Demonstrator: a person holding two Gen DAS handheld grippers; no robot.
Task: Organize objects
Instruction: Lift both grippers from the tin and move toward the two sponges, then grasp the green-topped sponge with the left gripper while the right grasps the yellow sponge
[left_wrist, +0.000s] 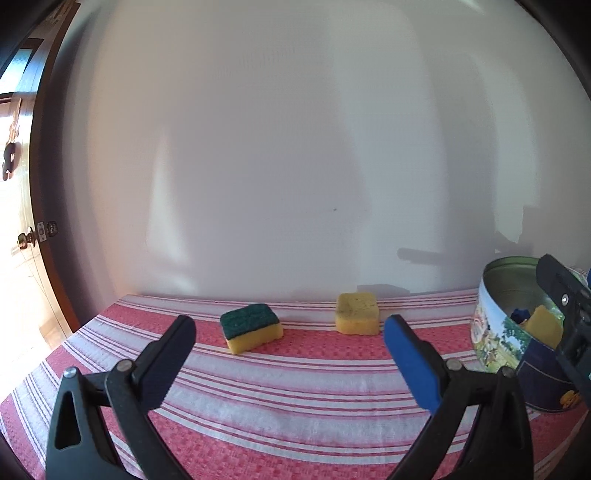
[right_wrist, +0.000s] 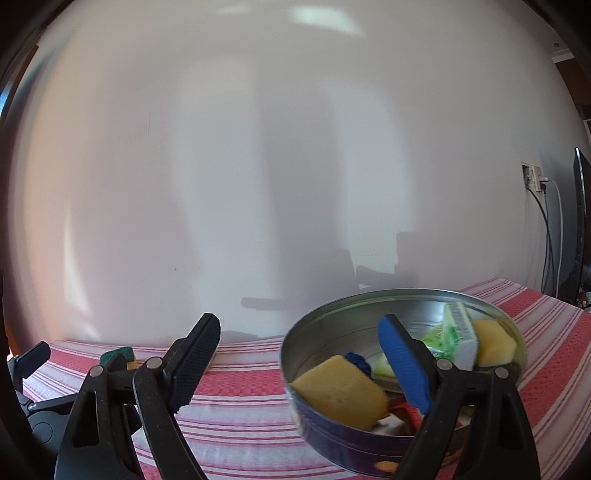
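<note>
A green-topped yellow sponge (left_wrist: 251, 328) and a plain yellow sponge (left_wrist: 357, 313) lie near the wall on the striped cloth. My left gripper (left_wrist: 288, 332) stands open just short of them, with nothing between its fingers. At the right stands a round metal tin (right_wrist: 354, 325) that holds a yellow sponge (right_wrist: 341, 391), a second yellow sponge (right_wrist: 493, 341), a green and white box (right_wrist: 456, 338) and a blue item (right_wrist: 357, 361). My right gripper (right_wrist: 299, 338) is open, empty, its blue-padded finger over the tin. The tin (left_wrist: 496, 325) also shows in the left wrist view.
A red and white striped cloth (left_wrist: 295, 398) covers the table, which ends at a white wall. A wooden door (left_wrist: 26, 240) is at the far left. A dark screen and cables (right_wrist: 580, 229) stand at the far right by a wall socket.
</note>
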